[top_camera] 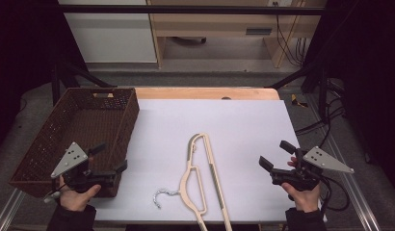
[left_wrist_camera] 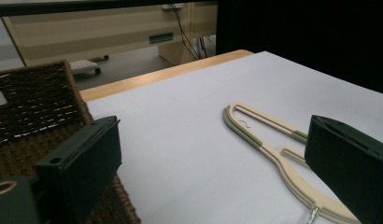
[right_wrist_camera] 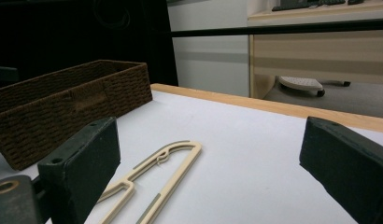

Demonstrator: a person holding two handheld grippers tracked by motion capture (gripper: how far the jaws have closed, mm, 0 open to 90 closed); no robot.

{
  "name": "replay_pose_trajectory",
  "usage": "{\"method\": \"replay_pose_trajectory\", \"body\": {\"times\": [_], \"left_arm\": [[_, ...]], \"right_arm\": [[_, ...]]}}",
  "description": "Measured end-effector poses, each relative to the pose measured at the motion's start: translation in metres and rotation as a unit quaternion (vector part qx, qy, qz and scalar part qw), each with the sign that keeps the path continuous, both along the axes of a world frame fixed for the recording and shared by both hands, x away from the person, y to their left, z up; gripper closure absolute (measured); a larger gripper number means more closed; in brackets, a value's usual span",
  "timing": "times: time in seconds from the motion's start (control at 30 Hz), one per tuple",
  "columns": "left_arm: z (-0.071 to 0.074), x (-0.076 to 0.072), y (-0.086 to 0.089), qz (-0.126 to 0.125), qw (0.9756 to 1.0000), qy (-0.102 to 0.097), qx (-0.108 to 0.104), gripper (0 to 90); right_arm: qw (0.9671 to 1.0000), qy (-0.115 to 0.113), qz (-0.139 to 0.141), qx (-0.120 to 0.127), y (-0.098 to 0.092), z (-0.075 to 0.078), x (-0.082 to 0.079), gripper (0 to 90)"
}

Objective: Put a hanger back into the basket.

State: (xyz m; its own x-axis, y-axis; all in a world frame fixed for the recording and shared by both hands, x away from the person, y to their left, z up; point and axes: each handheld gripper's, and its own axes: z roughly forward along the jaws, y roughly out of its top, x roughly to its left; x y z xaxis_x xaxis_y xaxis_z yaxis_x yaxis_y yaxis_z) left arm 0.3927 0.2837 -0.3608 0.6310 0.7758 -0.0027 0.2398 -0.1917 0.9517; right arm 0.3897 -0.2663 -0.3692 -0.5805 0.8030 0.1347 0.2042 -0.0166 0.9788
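The hanger's (top_camera: 201,179) metal hook (top_camera: 163,196) was seen whole from the high view; both grippers' (top_camera: 111,161) (top_camera: 273,155) fingers were spread, empty.

The hanger (top_camera: 204,180) runs off the high view's bottom edge, one arm's end cut off.

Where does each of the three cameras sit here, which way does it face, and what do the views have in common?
High view: above the person's side, looking forward and down on the table; both hands, left gripper and right gripper show.
Left gripper view: rides the left gripper, looks between its open jaws across the hanger, basket at left.
Right gripper view: rides the right gripper, looks between its open jaws toward hanger and basket.
Shared: all three show the hanger, the basket and the white table.
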Motion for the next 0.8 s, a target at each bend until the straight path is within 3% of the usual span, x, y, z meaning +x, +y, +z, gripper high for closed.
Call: {"method": "replay_pose_trajectory", "body": {"times": [0.27, 0.33, 0.5, 0.67, 0.77, 0.8], "left_arm": [[-0.001, -0.003, -0.018, -0.041, 0.9989, 0.005, 0.024, 6.1], [-0.002, -0.003, -0.023, -0.051, 0.9983, 0.008, 0.028, 7.4], [-0.007, -0.002, -0.037, -0.073, 0.9958, 0.020, 0.051, 9.6], [-0.017, 0.000, -0.053, -0.102, 0.9913, 0.039, 0.072, 13.4], [-0.023, 0.001, -0.063, -0.121, 0.9876, 0.050, 0.086, 15.6], [-0.029, 0.003, -0.070, -0.134, 0.9850, 0.061, 0.089, 16.0]], "right_arm": [[1.0000, -0.002, 0.003, -0.008, 0.002, 0.001, 0.001, 5.8], [0.9999, 0.008, 0.006, -0.008, 0.007, 0.001, 0.001, 5.7], [0.9998, 0.009, 0.015, -0.013, 0.012, 0.003, 0.000, 5.7], [0.9994, 0.011, 0.028, -0.015, 0.019, 0.004, -0.002, 5.9], [0.9990, 0.019, 0.035, -0.019, 0.025, 0.003, -0.001, 6.2], [0.9989, 0.020, 0.038, -0.022, 0.026, 0.002, 0.000, 6.2]]}}
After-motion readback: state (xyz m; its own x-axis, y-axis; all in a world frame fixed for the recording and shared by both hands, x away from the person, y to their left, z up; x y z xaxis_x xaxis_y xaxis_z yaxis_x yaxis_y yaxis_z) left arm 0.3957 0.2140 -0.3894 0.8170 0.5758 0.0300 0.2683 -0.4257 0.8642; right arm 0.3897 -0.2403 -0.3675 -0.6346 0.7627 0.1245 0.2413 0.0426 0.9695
